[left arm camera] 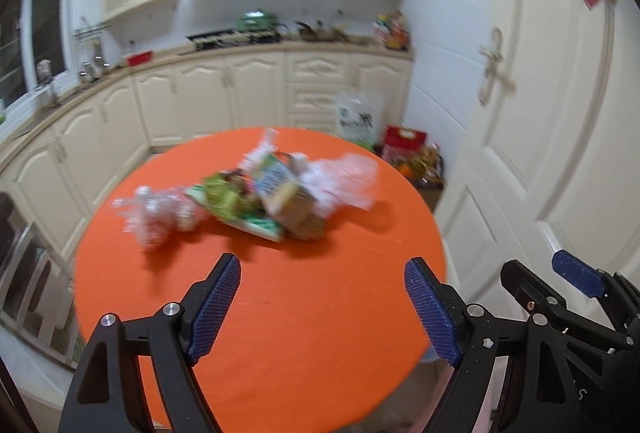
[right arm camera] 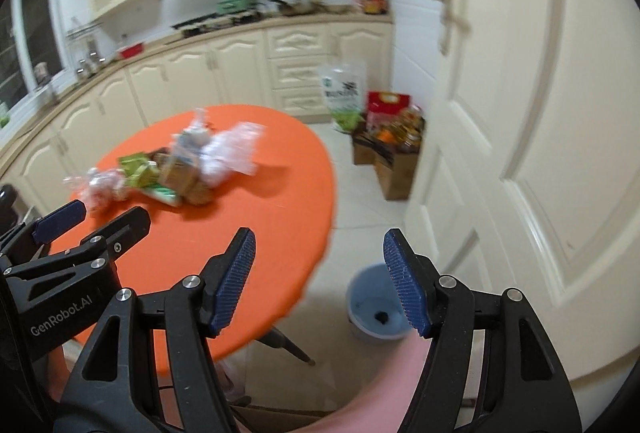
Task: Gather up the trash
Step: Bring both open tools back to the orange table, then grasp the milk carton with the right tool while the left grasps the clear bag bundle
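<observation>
Motion blur is smearing the trash pile (left arm camera: 256, 193) on the round orange table (left arm camera: 280, 313), so only rough kinds are showing: crumpled clear plastic at both ends, green wrappers and a brown carton in the middle; no print is readable. The pile is lying on the far half of the table, well apart from both grippers. The left gripper (left arm camera: 322, 307) is hanging over the near part of the table, its blue-padded fingers (left arm camera: 216, 309) standing wide apart with nothing between them. The right gripper (right arm camera: 320, 283) is hovering past the table's near right edge, its fingers (right arm camera: 234, 281) also spread and holding nothing. A pale blue bin (right arm camera: 376, 309) is standing on the floor just beside the table, partly hidden behind a right finger, holding one small dark scrap. Farther beyond the table, cardboard boxes (right arm camera: 394, 169) by the door (right arm camera: 540, 113) are holding packaged goods too blurred to identify.
</observation>
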